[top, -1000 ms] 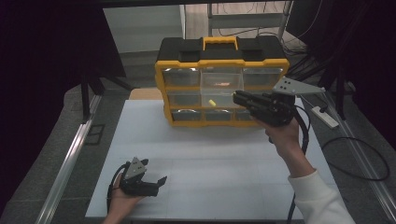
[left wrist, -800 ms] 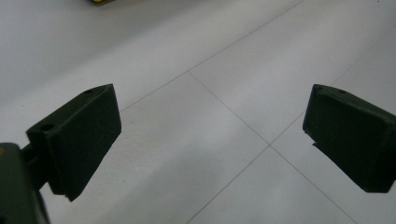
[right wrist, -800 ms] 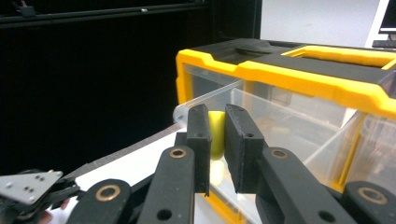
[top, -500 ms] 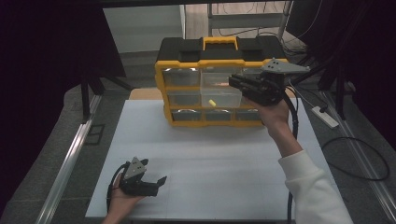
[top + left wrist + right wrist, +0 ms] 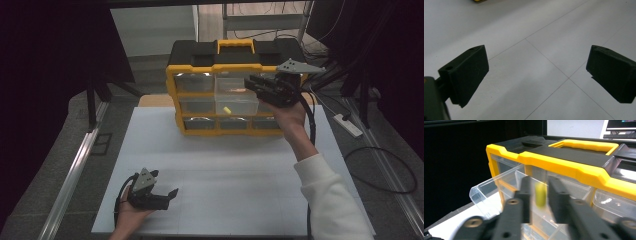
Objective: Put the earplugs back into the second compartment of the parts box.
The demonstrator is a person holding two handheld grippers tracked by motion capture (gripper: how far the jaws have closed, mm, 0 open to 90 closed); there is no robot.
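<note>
Dark surroundings frame a white bench (image 5: 225, 170) in the high view, with a yellow and black organizer case (image 5: 235, 65) standing upright at its far edge, clear drawers facing the person. A small yellow piece (image 5: 226, 110) shows in front of the middle drawers. The right claw (image 5: 254, 85) is held up at the case's upper right drawers, a white sleeve behind the hand. The left claw (image 5: 167, 194) rests low on the near left part of the bench, well apart from the case.

Seen from the left claw's own view, its two black jaws stand wide apart over the bare white bench (image 5: 544, 37), nothing between them: released.

From the right claw's view, the yellow piece (image 5: 540, 194), blurred, sits between the two jaws, which have just been opening; the pads stand a little off it on either side, so the claw (image 5: 539, 200) reads as released. Behind it a clear drawer (image 5: 496, 187) juts out of the case (image 5: 564, 162) beneath the yellow rim.
</note>
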